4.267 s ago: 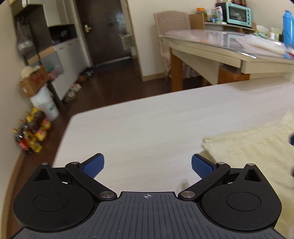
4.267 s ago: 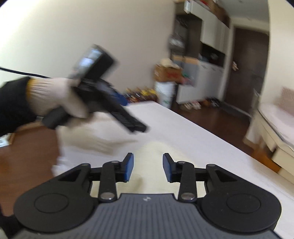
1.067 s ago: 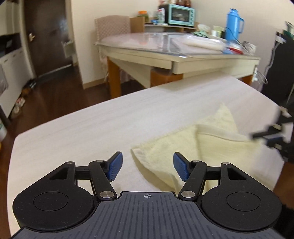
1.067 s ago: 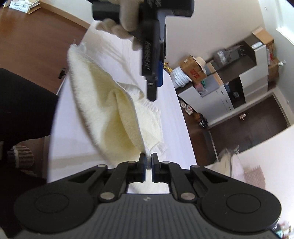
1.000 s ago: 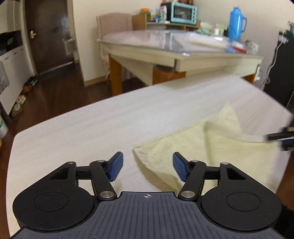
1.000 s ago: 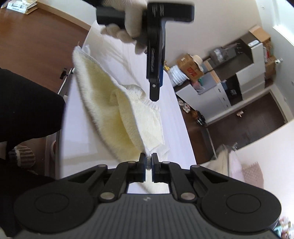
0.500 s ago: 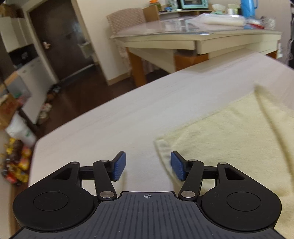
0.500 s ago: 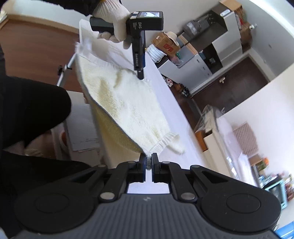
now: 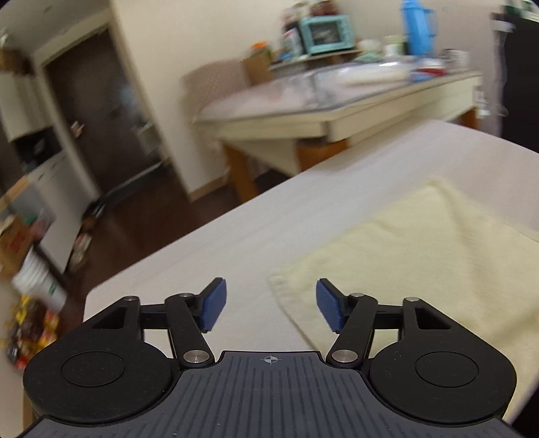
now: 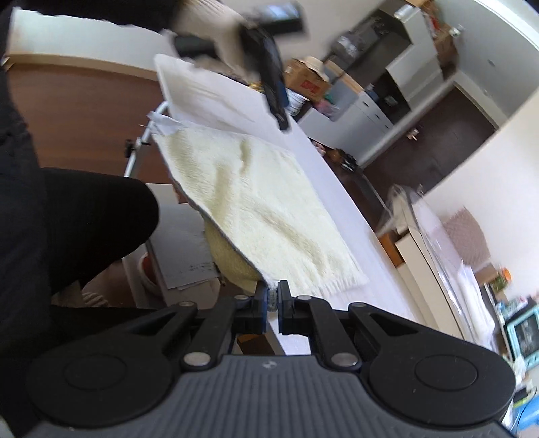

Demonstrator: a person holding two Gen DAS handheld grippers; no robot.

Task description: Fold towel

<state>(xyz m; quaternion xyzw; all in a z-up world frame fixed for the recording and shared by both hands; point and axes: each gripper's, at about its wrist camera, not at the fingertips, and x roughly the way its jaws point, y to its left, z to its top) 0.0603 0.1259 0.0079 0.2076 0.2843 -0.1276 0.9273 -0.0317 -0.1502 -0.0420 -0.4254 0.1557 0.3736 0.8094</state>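
While right gripper pinches towel corner at table near edge, towel lies flat along that edge, part hanging over. Left gripper above towel's opposite corner, pads spreading wider, gripping nothing. Gloved hand carries it.

Towel: pale yellow terry cloth, fluffy pile, fringed edge. Table: matt whitish surface with faint grain. Left gripper: matt black plastic, blue textured pads.
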